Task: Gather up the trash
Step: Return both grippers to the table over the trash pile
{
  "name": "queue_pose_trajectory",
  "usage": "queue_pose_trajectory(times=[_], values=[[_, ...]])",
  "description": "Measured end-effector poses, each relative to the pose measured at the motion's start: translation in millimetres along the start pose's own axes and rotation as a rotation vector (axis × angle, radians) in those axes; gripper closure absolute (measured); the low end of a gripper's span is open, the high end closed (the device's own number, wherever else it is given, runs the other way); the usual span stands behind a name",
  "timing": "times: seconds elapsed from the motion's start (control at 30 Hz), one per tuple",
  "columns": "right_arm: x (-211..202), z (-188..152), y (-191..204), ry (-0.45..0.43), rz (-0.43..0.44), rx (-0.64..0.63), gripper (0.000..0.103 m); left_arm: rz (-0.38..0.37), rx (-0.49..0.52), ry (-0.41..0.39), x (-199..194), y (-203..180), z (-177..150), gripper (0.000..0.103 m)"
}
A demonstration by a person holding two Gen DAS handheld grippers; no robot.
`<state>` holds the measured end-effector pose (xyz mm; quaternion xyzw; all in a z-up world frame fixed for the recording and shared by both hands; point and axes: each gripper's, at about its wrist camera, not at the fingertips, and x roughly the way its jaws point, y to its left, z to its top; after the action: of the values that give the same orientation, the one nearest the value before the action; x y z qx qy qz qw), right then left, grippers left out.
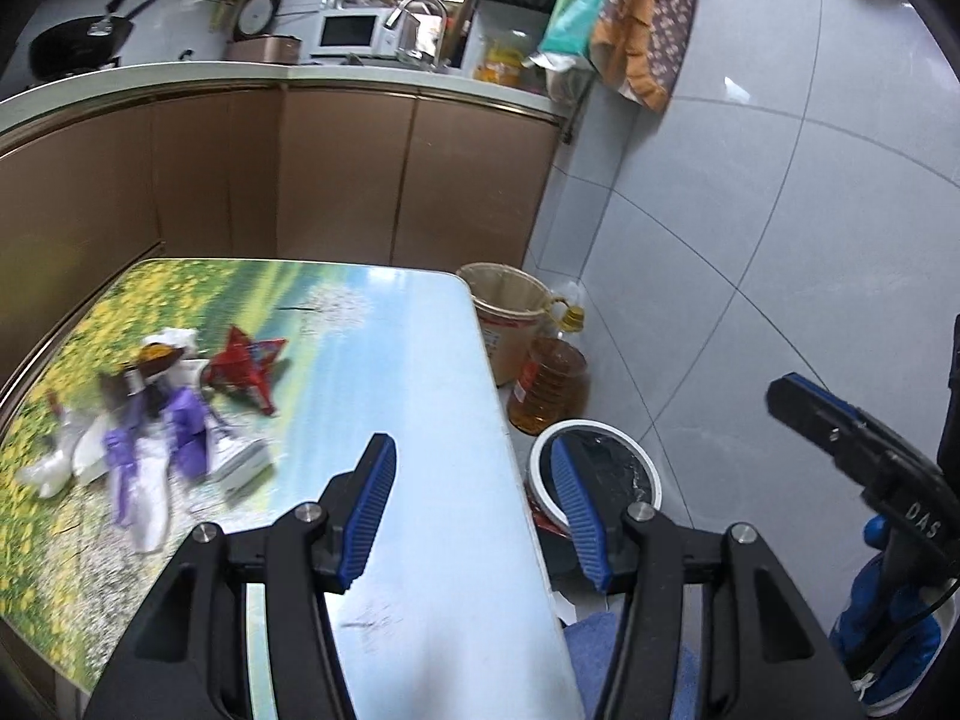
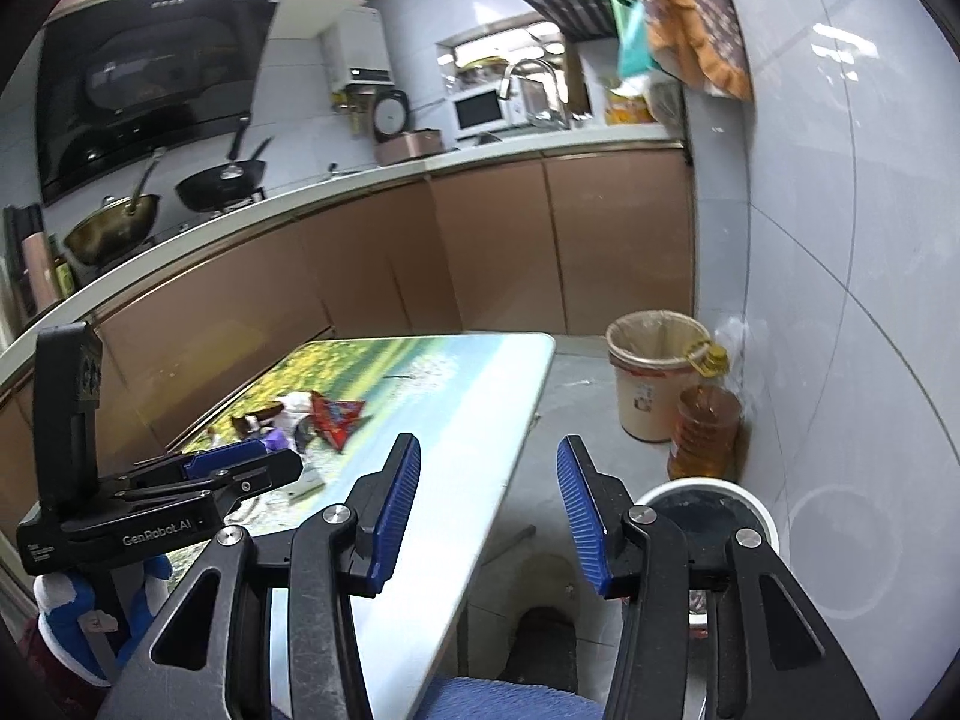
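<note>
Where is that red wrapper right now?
The red wrapper lies on the flower-print table, left in the left wrist view, at the right edge of the trash pile.

"GenRobot.AI" stands in pale letters on the left gripper's (image 2: 252, 471) black body; "DAS" shows on the right gripper's (image 1: 840, 426) body.

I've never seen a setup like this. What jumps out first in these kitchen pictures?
The table, printed with a bright flower meadow, fills the middle; a heap of trash with a red wrapper lies on its far left part. In front, the left gripper and right gripper stand open and empty. On the floor to the right sit a white-rimmed bin, an oil bottle and a beige pail.
</note>
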<state>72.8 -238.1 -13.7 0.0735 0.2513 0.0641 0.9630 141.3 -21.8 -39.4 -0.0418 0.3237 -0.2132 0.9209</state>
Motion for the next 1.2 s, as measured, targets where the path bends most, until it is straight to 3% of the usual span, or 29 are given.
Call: queue_pose_trajectory(times=[0.37,0.67,0.9,1.2], values=[[-18,7,50,-0.018,0.063,-0.094,0.054,0.067,-0.056,-0.071,-58,62,-18,0.051],[5,7,85,0.037,0.121,-0.154,0.048,0.149,-0.093,-0.064,-78,134,-31,0.051],[51,-3,118,0.141,0.164,-0.198,0.047,0.144,-0.081,-0.002,-60,173,-38,0.051],[117,-23,143,0.272,0.204,-0.241,0.045,0.082,-0.019,0.117,3,190,-20,0.051]])
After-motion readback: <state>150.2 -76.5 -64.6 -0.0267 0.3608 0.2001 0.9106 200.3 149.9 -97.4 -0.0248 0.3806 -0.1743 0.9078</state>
